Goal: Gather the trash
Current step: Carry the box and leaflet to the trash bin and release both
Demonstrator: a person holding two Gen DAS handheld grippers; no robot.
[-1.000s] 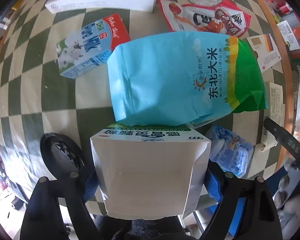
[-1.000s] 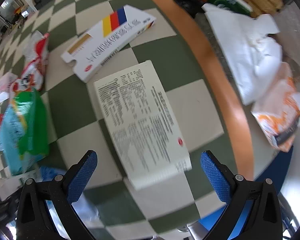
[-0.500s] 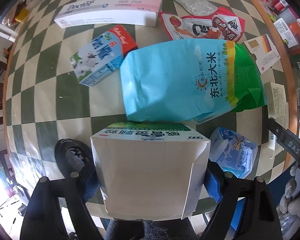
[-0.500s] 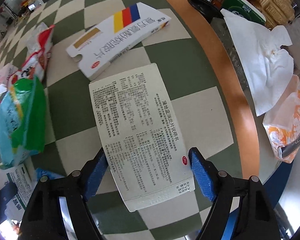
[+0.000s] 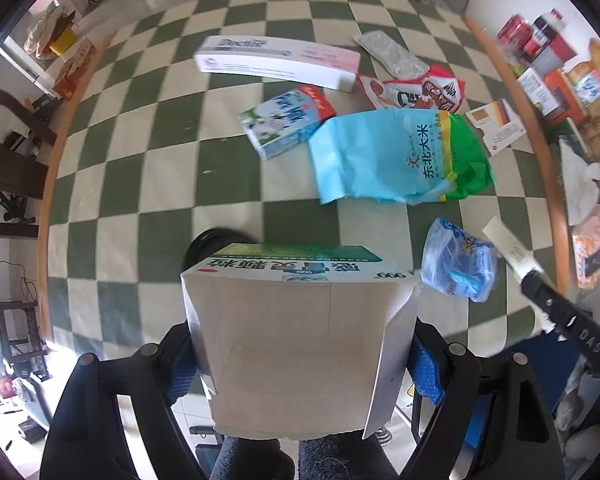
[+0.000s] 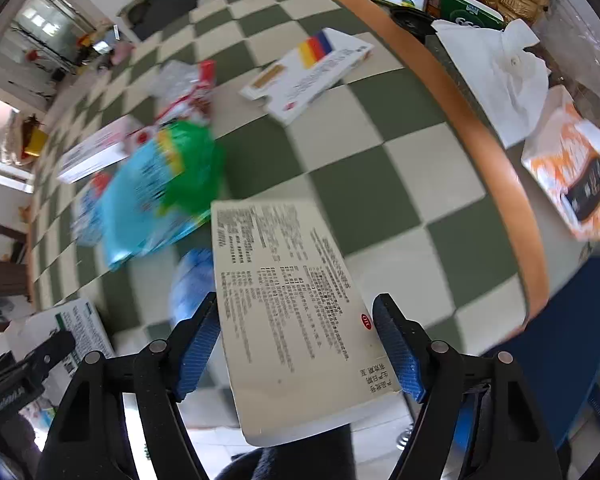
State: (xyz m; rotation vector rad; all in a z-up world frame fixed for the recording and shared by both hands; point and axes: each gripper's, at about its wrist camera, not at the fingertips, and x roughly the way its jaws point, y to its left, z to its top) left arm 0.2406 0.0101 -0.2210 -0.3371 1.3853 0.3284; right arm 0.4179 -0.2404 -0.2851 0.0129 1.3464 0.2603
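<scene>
Above the table point(image 5: 148, 168), both claws grip boxes.

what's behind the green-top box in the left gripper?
In the left wrist view, a black round object peeks out behind the green-top box, on the checkered tablecloth. The box covers most of it, so I cannot identify it.

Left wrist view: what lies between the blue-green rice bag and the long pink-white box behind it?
The blue-and-white milk carton lies between the rice bag and the pink-white box; the left wrist view shows it, touching the bag's corner.

Green-and-cream checkered tabletop point(image 5: 160, 168) (orange-rimmed), dark wooden chair point(image 5: 4, 152) beside it.
</scene>
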